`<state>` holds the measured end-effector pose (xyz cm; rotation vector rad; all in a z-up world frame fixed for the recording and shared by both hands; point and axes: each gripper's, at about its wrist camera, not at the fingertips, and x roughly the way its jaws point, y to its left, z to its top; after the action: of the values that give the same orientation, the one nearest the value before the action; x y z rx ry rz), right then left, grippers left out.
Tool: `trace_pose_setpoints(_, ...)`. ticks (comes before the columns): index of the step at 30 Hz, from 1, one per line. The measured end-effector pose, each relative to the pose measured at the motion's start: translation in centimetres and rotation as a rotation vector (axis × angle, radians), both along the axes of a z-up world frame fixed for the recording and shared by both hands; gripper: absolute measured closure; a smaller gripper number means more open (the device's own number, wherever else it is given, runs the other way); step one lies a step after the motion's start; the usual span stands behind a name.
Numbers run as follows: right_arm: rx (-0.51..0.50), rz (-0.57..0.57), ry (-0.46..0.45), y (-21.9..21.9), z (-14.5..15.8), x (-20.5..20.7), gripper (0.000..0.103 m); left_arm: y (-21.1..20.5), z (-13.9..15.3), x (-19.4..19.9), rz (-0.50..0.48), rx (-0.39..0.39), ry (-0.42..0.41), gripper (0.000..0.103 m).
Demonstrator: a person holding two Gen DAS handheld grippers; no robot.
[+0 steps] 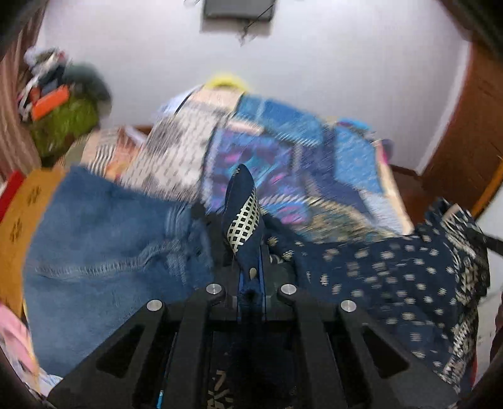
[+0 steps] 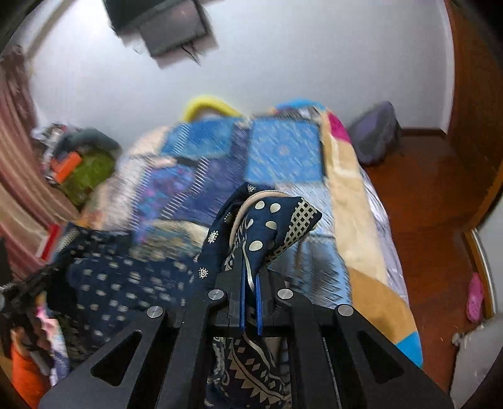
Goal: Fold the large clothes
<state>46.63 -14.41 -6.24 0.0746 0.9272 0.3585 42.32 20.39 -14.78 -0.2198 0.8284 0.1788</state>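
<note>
Navy printed cloth (image 1: 393, 283) is clamped by left tongs (image 1: 250, 270) and right tongs (image 2: 251, 283) above the bed (image 2: 342, 176); no fold is made yet.

This is a bedroom in a home. A bed (image 2: 371, 251) fills the middle of the room, covered with a patchwork quilt (image 2: 283, 154) in blues, purple and tan. Clothes lie about on it, among them a pair of jeans (image 1: 103, 251). Behind it stands a plain white wall (image 2: 283, 63) with a dark screen (image 2: 169, 28) mounted high up. A striped curtain (image 2: 19, 151) hangs at one side, a wooden door (image 2: 471, 94) stands at the other, and a pink shoe (image 2: 474, 295) lies on the reddish-brown floor (image 2: 424, 195).
</note>
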Motion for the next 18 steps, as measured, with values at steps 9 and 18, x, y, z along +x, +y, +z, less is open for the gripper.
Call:
trace_pose_setpoints(9, -0.076, -0.047, 0.127, -2.9, -7.1, 2.2, 0.097, 2.9, -4.6, 0.5, 0.052, -0.047, 0.075, 0.091)
trace_pose_setpoints(18, -0.170, -0.014, 0.088, -2.4, -4.5, -0.4, 0.094, -0.1, -1.4, -2.0, 0.006, 0.062, 0.095, 0.067)
